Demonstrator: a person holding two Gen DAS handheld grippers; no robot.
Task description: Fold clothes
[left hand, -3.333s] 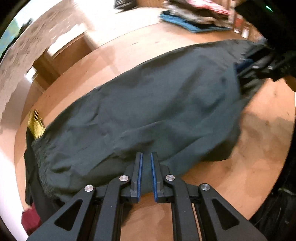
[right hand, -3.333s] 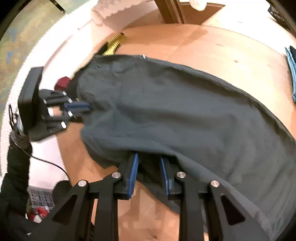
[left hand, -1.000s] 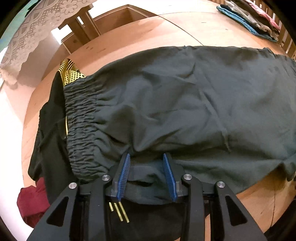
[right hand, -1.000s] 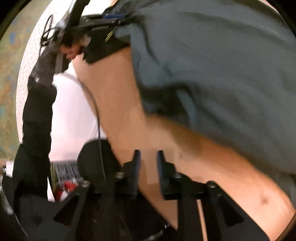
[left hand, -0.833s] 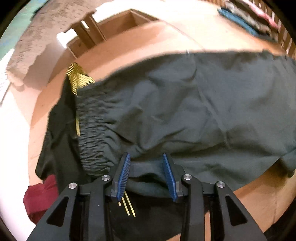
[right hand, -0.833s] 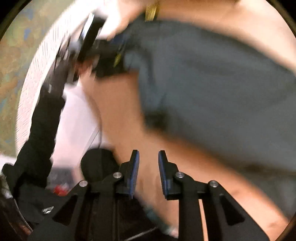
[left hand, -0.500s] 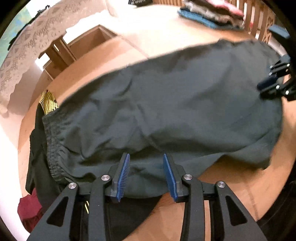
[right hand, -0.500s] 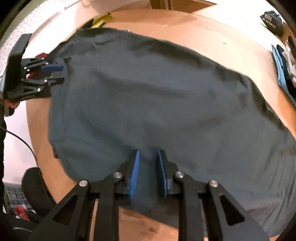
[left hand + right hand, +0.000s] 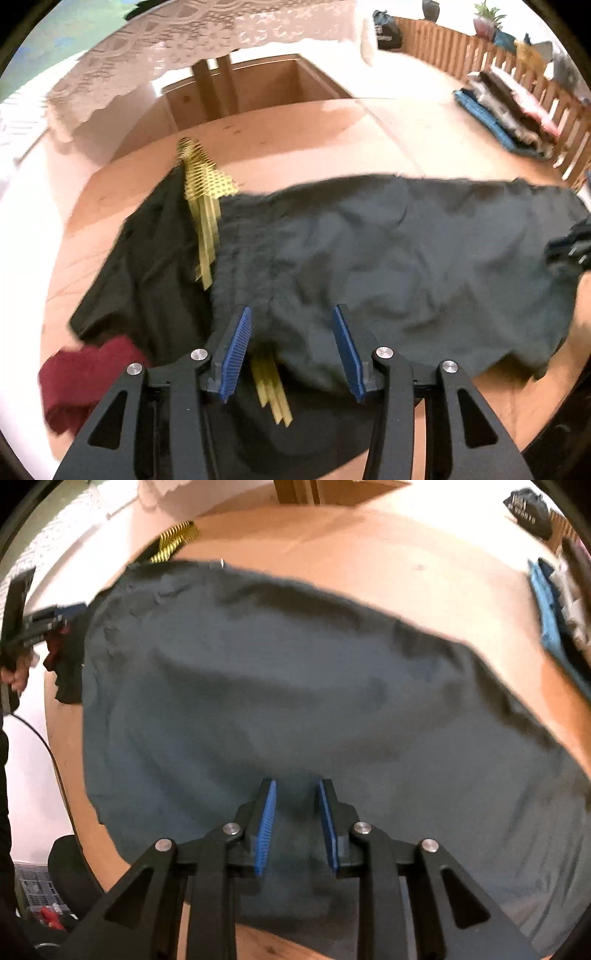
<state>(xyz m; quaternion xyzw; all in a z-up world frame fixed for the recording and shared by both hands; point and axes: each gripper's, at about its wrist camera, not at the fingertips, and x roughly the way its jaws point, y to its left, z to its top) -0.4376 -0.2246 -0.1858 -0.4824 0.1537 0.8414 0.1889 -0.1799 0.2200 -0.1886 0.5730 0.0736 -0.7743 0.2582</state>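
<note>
A pair of dark grey-green trousers (image 9: 388, 258) lies spread across the round wooden table (image 9: 295, 136); it also fills the right wrist view (image 9: 295, 686). My left gripper (image 9: 291, 332) is open over the near edge at the waistband end, jaws wide apart, nothing between them. My right gripper (image 9: 295, 801) is open over the trousers' near edge, pads apart with cloth lying below them. The right gripper shows blurred at the far right of the left wrist view (image 9: 569, 247); the left gripper shows at the left of the right wrist view (image 9: 48, 622).
A black garment with yellow stripes (image 9: 155, 266) lies under the waistband end, with a dark red cloth (image 9: 81, 373) beside it. A stack of folded clothes (image 9: 506, 118) sits at the far right by a wooden fence. A wooden box (image 9: 240, 88) stands behind the table.
Both grippers have let go of the trousers, which now lie flatter on the table. My left gripper swung back toward the waistband end. My right gripper's jaws have opened wider.
</note>
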